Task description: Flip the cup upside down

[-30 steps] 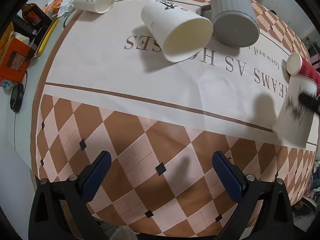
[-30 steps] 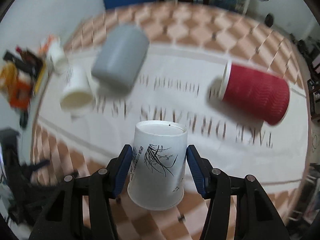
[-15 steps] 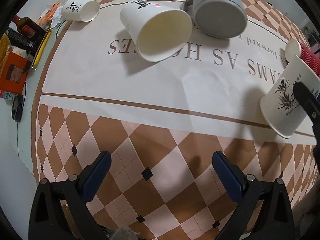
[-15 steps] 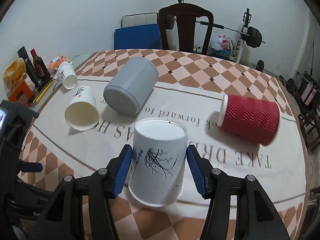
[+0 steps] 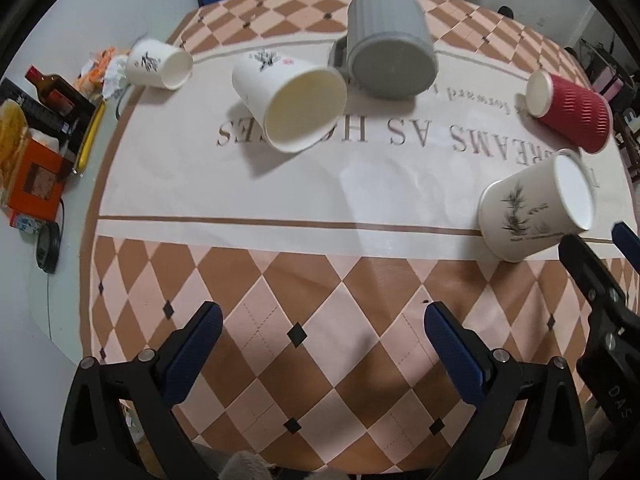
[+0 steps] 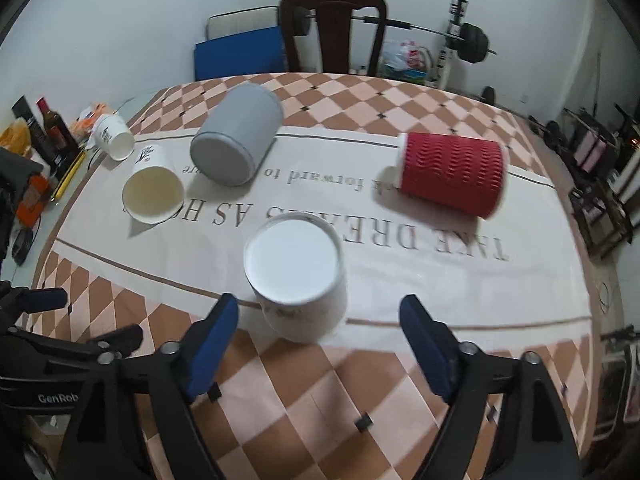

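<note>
Here's the left black plastic two-finger gripper (image 5: 320, 344), a matte A-shaped frame with triangular cut-outs in each arm, and ribbed dark-blue rubber pads (image 5: 192, 354) running up the inner faces of its fingers. Round silver screws sit at the joints, two to each arm. Over on the right black plastic two-finger gripper (image 6: 320, 340) it's the same build: black angular arms, blue textured pads (image 6: 210, 344), silver screw heads catching the light. White "GenRob" lettering shows on the black body of the left one at the left edge of the right wrist view, and white letters "DAS" mark the right one's black housing in the left wrist view.
</note>
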{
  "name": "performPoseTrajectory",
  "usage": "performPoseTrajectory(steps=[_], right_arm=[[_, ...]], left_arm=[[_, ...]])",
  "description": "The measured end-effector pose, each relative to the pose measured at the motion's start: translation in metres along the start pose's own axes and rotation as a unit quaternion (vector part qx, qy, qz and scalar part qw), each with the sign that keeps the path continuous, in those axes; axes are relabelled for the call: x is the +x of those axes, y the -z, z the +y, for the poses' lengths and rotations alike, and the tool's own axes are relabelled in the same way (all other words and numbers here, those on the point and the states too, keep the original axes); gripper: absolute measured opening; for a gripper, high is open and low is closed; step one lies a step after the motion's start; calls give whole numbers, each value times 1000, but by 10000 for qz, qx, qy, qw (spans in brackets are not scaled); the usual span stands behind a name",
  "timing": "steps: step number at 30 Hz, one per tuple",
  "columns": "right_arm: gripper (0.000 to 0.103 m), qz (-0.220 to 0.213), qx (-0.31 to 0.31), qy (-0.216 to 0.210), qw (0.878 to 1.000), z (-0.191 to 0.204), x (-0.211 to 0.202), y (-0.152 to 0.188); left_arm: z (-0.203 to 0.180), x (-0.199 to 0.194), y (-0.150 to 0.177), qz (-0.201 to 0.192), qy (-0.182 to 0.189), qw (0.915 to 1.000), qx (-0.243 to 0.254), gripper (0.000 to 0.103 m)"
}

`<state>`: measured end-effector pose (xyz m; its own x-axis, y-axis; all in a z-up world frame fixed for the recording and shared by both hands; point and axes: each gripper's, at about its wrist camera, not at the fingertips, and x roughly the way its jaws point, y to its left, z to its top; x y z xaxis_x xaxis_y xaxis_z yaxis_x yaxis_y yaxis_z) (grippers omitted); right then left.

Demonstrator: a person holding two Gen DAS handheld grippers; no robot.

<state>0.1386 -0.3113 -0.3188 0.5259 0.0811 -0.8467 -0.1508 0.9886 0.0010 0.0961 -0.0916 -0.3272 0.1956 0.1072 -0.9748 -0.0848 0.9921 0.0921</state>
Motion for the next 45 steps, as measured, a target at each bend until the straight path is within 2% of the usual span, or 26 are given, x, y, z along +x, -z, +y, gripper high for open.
performPoseTrajectory(steps=[4,8,12,19,26,34,40,45], right_arm=[[100,82,195,367,9991,-7,-24,4],[100,74,387,632,9972,-14,-59,6],[100,-15,622,772,9951,-19,-112,5],[100,-252,879,981,9910,-18,-222,5],[100,-391,1051,1091,9877,-8,-308,14],[100,-734,1078,1192,9843,1,-378,20],[100,-832,1017,1288,9829,3,-400,16],[100,-757,947,1171,9857,2,-404,13]], left_arm=[[-2,-27,3,-274,52,9996,96,103],[2,-60,5,-567,188,9981,158,103],[6,-99,8,-856,331,9955,235,103],[11,-190,31,-1538,497,9860,413,103],[24,-257,59,-1958,598,9779,423,103],[36,-297,74,-2197,519,9738,264,103],[40,-311,79,-2232,452,9736,143,103],[39,-312,80,-2190,446,9747,90,103]])
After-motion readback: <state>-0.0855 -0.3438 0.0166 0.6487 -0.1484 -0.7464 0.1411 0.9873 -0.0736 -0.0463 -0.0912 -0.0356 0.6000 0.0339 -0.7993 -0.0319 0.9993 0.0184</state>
